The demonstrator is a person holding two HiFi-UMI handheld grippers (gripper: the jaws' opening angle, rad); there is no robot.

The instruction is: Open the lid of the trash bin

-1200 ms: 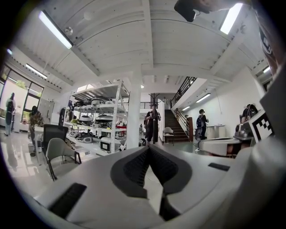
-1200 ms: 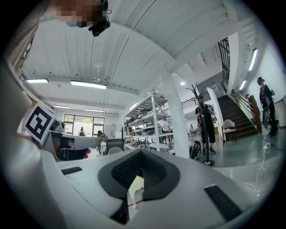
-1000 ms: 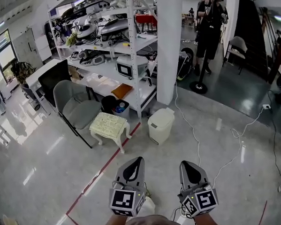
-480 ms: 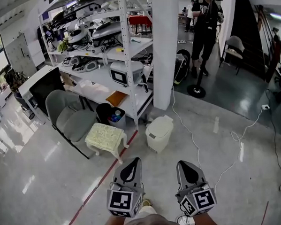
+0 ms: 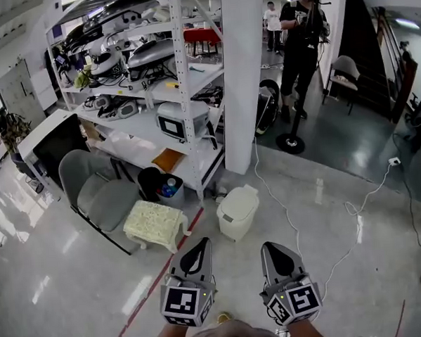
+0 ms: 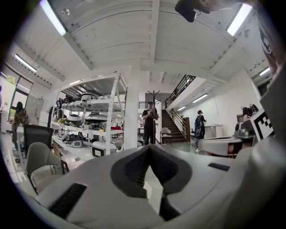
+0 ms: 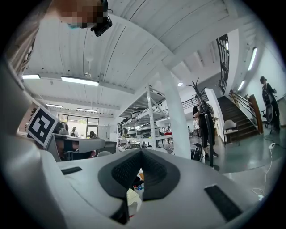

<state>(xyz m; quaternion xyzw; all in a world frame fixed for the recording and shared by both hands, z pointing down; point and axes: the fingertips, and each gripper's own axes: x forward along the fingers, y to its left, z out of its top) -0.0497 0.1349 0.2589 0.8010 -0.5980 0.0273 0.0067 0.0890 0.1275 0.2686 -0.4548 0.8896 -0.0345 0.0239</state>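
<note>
The white trash bin (image 5: pixel 238 211) stands on the floor by the foot of the white pillar (image 5: pixel 242 78), its swing lid down. In the head view my left gripper (image 5: pixel 200 244) and right gripper (image 5: pixel 269 247) are held side by side near the bottom edge, short of the bin and apart from it. The bin lies ahead between the two tips. Both grippers are shut, tips together, with nothing between them. From the left gripper view (image 6: pixel 149 147) and the right gripper view (image 7: pixel 141 151) the jaws point level across the room, above the bin.
Left of the bin stand a cream-cushioned stool (image 5: pixel 155 220), a black bin with bottles (image 5: pixel 163 182) and a grey chair (image 5: pixel 99 191) before a loaded shelf rack (image 5: pixel 157 96). A white cable (image 5: pixel 290 216) and red tape line (image 5: pixel 153 280) cross the floor. A person (image 5: pixel 299 47) stands behind.
The view has moved forward toward the rack; the trash bin now sits lower in the frame and closer to the gripper tips. Both grippers keep their pose and stay shut.
</note>
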